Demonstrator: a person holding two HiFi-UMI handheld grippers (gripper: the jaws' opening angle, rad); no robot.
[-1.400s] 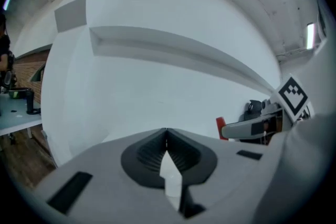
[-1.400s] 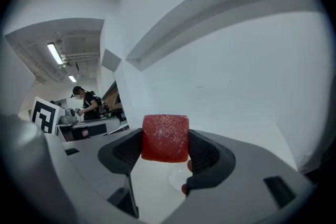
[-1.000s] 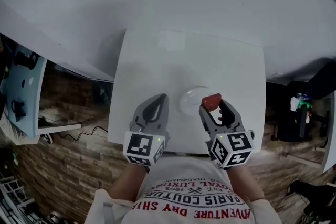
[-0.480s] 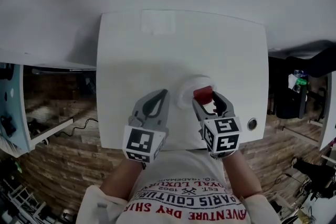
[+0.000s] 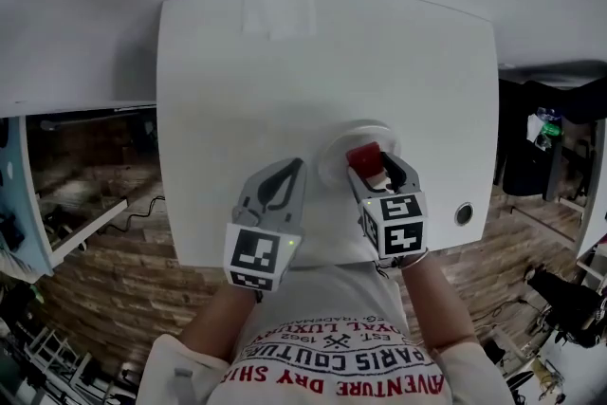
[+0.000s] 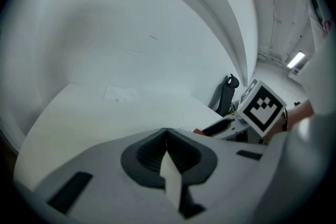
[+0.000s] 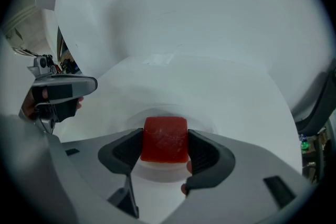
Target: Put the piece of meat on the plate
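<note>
A red block of meat point(image 7: 165, 139) sits clamped between the jaws of my right gripper point(image 7: 164, 145), just over the small white plate point(image 7: 173, 114). In the head view the meat point(image 5: 363, 158) hovers above the plate point(image 5: 353, 142) near the table's front edge, with the right gripper point(image 5: 371, 168) shut on it. Whether the meat touches the plate cannot be told. To the left of the plate my left gripper point(image 5: 281, 188) hangs with its jaws pressed together and nothing between them; its own view shows the closed left gripper point(image 6: 167, 150).
The white table point(image 5: 285, 81) has a faint paper rectangle point(image 5: 279, 12) at its far edge and a round metal grommet point(image 5: 463, 214) at the front right. A white wall rises behind. A dark office chair point(image 5: 531, 123) stands right of the table, with shelving point(image 5: 14, 194) at left.
My right gripper has carried the meat from the plate's right rim to over its middle. The head view has swung down, so the table fills more of it. The left gripper stays beside the plate.
</note>
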